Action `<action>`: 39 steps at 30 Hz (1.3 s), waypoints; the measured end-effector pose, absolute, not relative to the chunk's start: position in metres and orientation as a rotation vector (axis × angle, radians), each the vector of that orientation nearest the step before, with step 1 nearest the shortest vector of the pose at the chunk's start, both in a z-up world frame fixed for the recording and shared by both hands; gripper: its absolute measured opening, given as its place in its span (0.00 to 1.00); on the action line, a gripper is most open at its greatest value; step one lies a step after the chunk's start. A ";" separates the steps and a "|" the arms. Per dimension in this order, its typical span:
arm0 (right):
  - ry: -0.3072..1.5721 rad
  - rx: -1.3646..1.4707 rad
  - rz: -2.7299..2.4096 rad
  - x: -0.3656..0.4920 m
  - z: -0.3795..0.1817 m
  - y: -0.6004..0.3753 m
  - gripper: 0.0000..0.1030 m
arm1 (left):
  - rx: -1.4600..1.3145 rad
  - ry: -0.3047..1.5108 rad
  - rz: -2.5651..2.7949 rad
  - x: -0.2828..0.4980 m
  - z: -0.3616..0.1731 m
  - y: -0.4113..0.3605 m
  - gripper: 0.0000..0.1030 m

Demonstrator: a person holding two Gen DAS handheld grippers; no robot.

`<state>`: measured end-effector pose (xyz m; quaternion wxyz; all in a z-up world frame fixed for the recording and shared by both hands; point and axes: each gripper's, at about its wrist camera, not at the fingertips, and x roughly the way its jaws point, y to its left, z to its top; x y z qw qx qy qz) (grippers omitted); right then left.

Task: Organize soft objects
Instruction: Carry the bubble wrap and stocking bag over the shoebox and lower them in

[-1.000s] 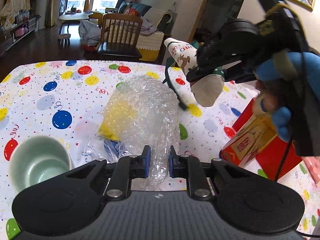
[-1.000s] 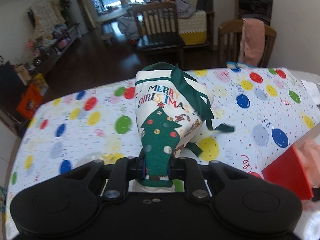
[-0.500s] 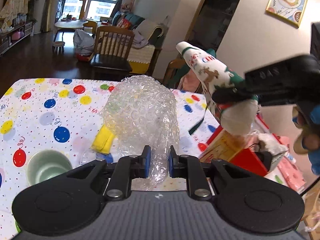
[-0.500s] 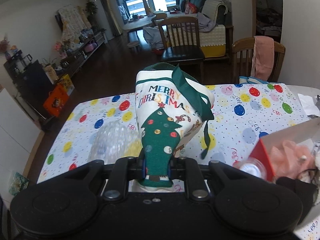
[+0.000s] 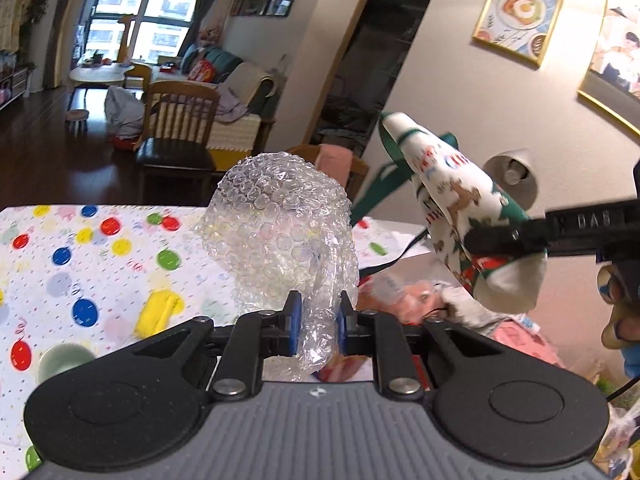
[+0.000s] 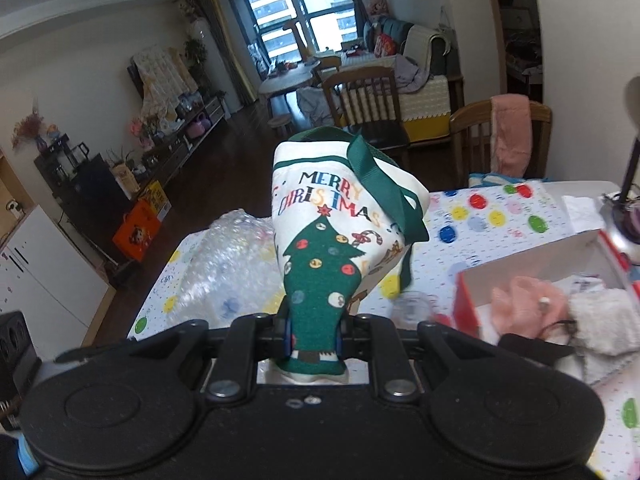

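Observation:
My left gripper [image 5: 316, 326] is shut on a wad of clear bubble wrap [image 5: 280, 236], held up above the balloon-print table [image 5: 80, 256]. My right gripper [image 6: 314, 334] is shut on a white Christmas bag [image 6: 340, 240] with a green tree and green ribbon handles; the same Christmas bag [image 5: 460, 208] shows at the right of the left wrist view, high in the air. Below it stands an open red box [image 6: 464, 300] holding pink and white soft things [image 6: 528, 308]. The bubble wrap [image 6: 236, 260] appears left of the bag in the right wrist view.
A yellow soft item [image 5: 158, 314] and a pale green bowl [image 5: 60, 360] lie on the table at the left. Wooden chairs [image 6: 368, 100] stand beyond the far edge, one draped with a pink cloth [image 6: 512, 132]. A lamp base [image 6: 624, 216] sits at the far right.
Both grippers have risen and swung to the right, carrying the bubble wrap and the Christmas bag off the table. The red box has come into view beneath them.

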<state>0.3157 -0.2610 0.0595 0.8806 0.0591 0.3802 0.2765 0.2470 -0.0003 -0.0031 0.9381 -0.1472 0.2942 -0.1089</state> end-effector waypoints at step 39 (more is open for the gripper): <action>0.933 0.149 0.405 0.388 -0.027 -0.513 0.16 | -0.313 0.805 -0.427 0.362 -0.033 -0.276 0.17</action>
